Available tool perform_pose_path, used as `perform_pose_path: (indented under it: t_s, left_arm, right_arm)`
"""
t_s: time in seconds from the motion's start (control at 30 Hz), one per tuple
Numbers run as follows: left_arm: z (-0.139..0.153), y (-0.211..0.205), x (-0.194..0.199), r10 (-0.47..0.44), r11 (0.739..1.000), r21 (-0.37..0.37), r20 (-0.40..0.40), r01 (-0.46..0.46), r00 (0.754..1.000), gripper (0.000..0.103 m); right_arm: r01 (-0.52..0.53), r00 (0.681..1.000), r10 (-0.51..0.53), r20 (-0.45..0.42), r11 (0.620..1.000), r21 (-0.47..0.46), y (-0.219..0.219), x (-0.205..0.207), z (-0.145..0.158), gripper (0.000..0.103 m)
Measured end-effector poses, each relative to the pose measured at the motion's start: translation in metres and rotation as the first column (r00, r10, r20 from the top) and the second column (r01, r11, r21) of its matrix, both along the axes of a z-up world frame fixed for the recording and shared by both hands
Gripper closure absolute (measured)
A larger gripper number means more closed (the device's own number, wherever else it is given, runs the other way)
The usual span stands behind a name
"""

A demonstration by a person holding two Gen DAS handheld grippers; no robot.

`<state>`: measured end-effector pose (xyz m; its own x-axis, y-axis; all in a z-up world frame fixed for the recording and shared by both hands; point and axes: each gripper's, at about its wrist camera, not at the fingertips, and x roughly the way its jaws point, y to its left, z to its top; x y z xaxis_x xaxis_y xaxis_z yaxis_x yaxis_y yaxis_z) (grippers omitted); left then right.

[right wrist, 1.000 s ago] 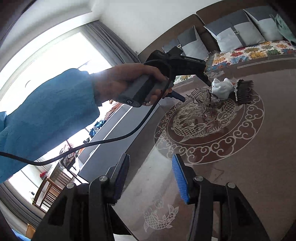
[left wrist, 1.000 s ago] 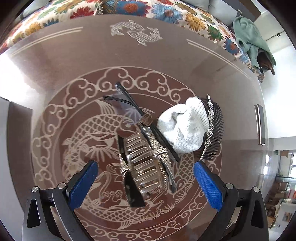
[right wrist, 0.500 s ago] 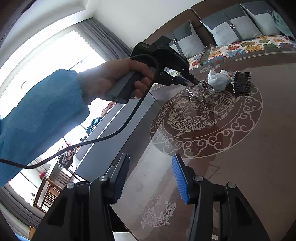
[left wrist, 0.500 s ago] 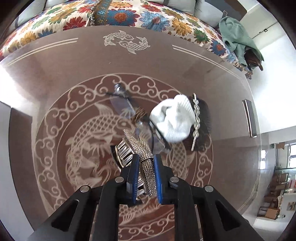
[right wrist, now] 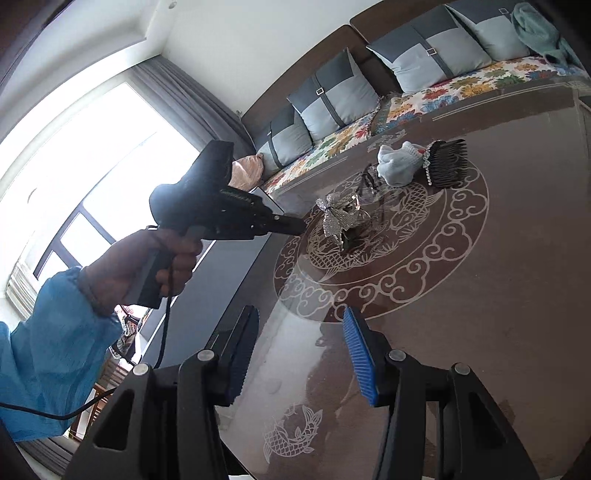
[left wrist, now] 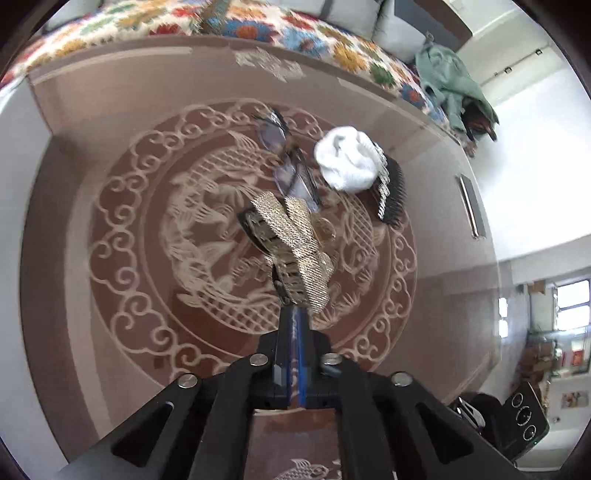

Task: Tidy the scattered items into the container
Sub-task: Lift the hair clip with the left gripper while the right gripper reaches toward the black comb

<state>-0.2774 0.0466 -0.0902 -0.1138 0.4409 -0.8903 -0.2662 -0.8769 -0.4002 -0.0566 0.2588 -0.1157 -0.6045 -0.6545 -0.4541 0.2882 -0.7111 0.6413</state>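
My left gripper [left wrist: 293, 314] is shut on a glittery silver claw hair clip [left wrist: 295, 243] and holds it above the brown glass table [left wrist: 110, 129]; it also shows in the right wrist view [right wrist: 338, 219]. On the table lie folded glasses [left wrist: 286, 158], a white sock [left wrist: 347, 158] and a black hair comb with rhinestones [left wrist: 391, 192]. My right gripper [right wrist: 299, 354] is open and empty, low over the table's near side, well apart from the items. No container is in view.
A floral-covered sofa [left wrist: 258, 26] with grey cushions [right wrist: 332, 99] runs along the table's far edge. A green cloth [left wrist: 450, 81] lies on it. A dark device [left wrist: 524, 417] sits at the lower right. A window [right wrist: 74, 184] is on the left.
My left gripper closed on the hair clip and lifted it off the table, away from the glasses. The right gripper stayed open and nearly still.
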Motion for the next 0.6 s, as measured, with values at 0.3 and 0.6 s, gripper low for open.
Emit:
perform_pose_path:
  t_s: [0.3,0.6]
  left_arm:
    - [-0.001,0.009,-0.035,0.098,0.993,0.066,0.006,-0.098,0.995,0.021]
    - [-0.033,0.031,-0.065,0.111,0.994,0.006,0.062,-0.112,0.992,0.026]
  right_arm:
    - [-0.052,0.999,0.052,0.001,0.996,0.066,-0.018,0.000,-0.006,0.054]
    - [-0.074,0.997,0.073,0.019,0.996,0.050,-0.023,-0.002,-0.009,0.054]
